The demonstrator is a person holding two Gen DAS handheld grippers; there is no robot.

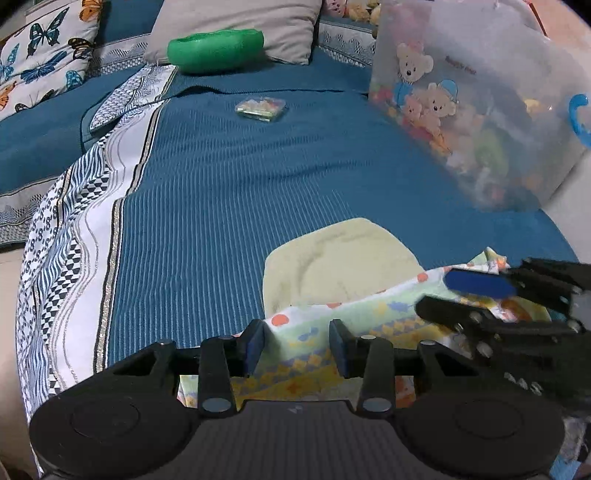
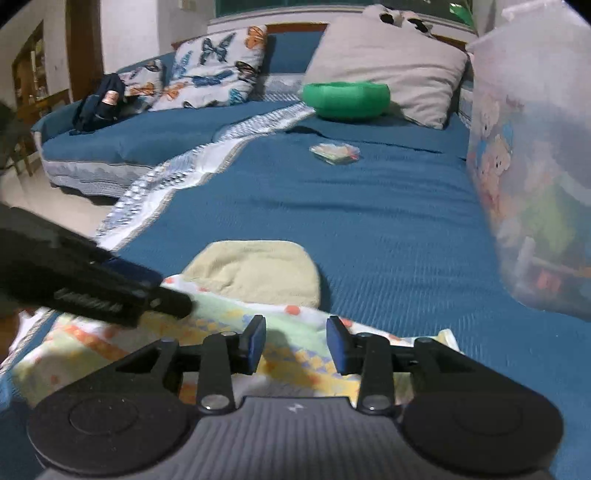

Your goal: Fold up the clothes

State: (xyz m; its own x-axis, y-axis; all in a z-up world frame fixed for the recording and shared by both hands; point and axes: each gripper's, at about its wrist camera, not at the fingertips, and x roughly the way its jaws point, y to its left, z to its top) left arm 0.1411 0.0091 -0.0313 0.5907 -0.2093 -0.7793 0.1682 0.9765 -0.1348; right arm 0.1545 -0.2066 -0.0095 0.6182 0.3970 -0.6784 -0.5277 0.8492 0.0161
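A small patterned garment [image 1: 369,314], pale green and yellow with orange dots, lies on the blue bedspread [image 1: 240,184], partly over a pale yellow cloth [image 1: 343,254]. My left gripper [image 1: 297,345] is open, its fingers straddling the garment's near left edge. My right gripper [image 2: 295,343] is open over the garment [image 2: 295,332], with the yellow cloth [image 2: 258,269] just beyond. The right gripper also shows in the left wrist view [image 1: 465,295] at the right, above the garment. The left gripper shows in the right wrist view [image 2: 162,291] at the left.
A translucent toy bin [image 1: 480,110] with bear pictures stands at the right. A green bowl-shaped thing [image 1: 216,50] leans on a grey pillow [image 1: 236,22]. A small clear packet [image 1: 261,108] lies mid-bed. A butterfly cushion [image 2: 218,66] and a dark bag [image 2: 99,103] are on the sofa.
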